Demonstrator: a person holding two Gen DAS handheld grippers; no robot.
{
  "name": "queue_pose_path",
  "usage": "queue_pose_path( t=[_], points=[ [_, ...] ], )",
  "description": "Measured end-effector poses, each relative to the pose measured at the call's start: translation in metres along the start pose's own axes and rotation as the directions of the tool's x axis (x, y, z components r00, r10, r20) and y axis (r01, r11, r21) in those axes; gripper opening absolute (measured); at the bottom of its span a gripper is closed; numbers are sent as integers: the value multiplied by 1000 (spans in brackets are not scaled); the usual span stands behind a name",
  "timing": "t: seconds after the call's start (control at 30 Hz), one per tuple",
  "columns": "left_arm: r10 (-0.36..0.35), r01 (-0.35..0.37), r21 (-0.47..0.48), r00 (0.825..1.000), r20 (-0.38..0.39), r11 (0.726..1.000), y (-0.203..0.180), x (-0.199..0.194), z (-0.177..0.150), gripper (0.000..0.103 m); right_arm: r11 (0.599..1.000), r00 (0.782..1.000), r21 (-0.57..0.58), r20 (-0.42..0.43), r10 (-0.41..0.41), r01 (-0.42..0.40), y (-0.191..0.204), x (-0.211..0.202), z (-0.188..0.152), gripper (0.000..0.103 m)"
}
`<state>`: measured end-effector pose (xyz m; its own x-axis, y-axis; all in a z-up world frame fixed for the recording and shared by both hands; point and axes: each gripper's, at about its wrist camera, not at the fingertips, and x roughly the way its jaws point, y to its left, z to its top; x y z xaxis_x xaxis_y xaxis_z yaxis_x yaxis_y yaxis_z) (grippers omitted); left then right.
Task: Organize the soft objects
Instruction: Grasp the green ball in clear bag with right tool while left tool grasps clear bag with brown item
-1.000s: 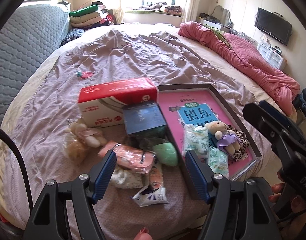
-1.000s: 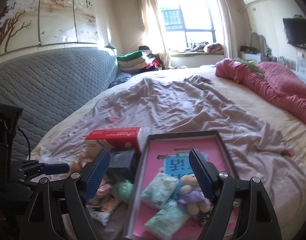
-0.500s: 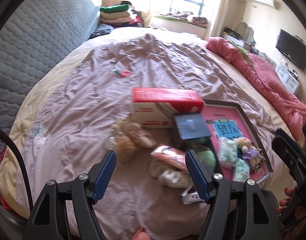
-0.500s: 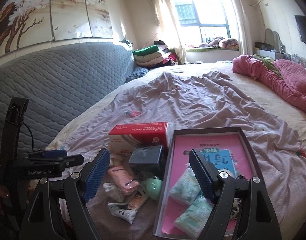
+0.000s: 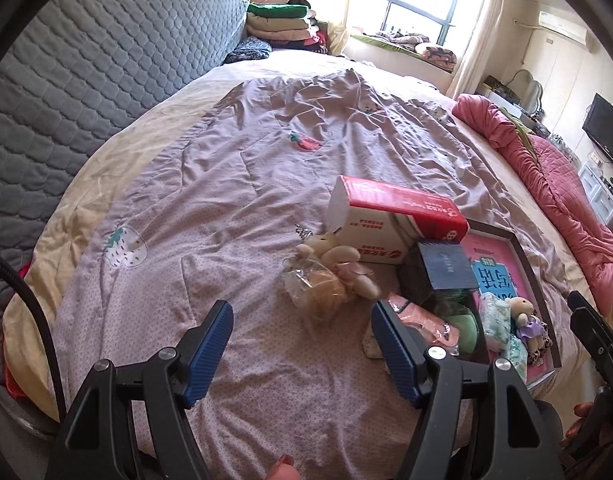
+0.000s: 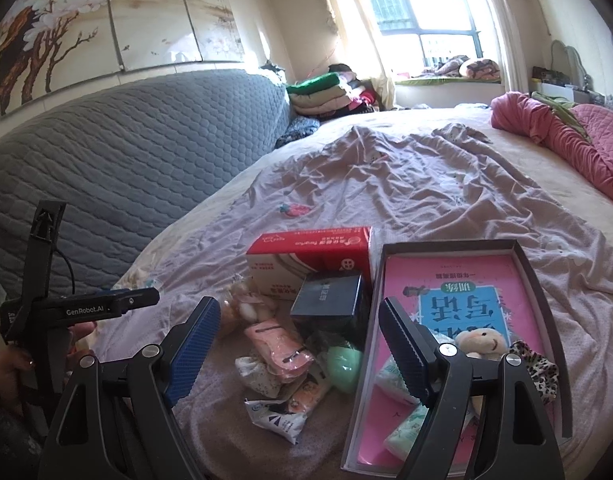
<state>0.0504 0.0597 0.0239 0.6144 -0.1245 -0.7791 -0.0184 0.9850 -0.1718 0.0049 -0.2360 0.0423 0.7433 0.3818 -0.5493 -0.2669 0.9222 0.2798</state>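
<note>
Both grippers, left (image 5: 302,346) and right (image 6: 299,350), are held wide and empty above the bed (image 5: 210,200), seemingly untouched.

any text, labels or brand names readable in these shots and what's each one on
"GenRobot.AI": white print on the left gripper, seen from the right wrist view.
Red and white box: Chinese and small Latin print, too small to read.
Pink book in the tray: large Chinese title, upside down, not legible.
White packet: print blurred.
</note>
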Motion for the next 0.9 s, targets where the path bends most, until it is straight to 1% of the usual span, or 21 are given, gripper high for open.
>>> queue_pose_path(
  t=[0.03,0.1,0.2,0.23,0.3,0.43,0.57,0.63,0.7,0.77,0.83,0.9],
  points=[
    [-1,1,-5,1000,-2,1000,2,1,-1,71,1000,1000,-5,-5,-7,7,0,1,-1,82],
    [-3,3,-10,1000,-8,1000,4,4,-2,71,998,999,-36,-15,-48,47,-1,4,-2,82],
    [-8,7,-12,1000,-19,1000,5,10,-6,71,988,992,-109,-54,-116,110,0,13,-8,82],
    [-11,10,-13,1000,-22,1000,5,13,-7,71,985,990,-128,-64,-128,119,1,17,-11,82],
    [-14,14,-10,999,-33,1000,4,19,-9,71,977,986,-165,-82,-148,133,2,24,-16,82],
    [-24,24,-13,998,-58,1000,2,32,-15,71,948,977,-280,-102,-190,155,11,37,-27,82],
    [-35,34,-14,996,-83,999,1,44,-19,71,924,969,-353,-134,-205,146,16,52,-36,82],
    [-42,41,-12,995,-93,999,0,50,-22,71,905,962,-397,-153,-228,152,18,62,-40,82],
    [-38,38,-11,994,-102,999,0,54,-24,71,880,948,-446,-179,-265,162,19,75,-46,82],
    [-48,47,-11,993,-104,999,-1,58,-25,71,865,940,-478,-198,-278,155,20,85,-50,82],
    [-53,52,-6,993,-107,999,-3,62,-27,71,834,934,-528,-193,-300,159,23,94,-55,80],
    [-54,54,-4,992,-113,999,-3,67,-26,71,808,929,-571,-200,-311,147,26,102,-59,74]
  ],
)
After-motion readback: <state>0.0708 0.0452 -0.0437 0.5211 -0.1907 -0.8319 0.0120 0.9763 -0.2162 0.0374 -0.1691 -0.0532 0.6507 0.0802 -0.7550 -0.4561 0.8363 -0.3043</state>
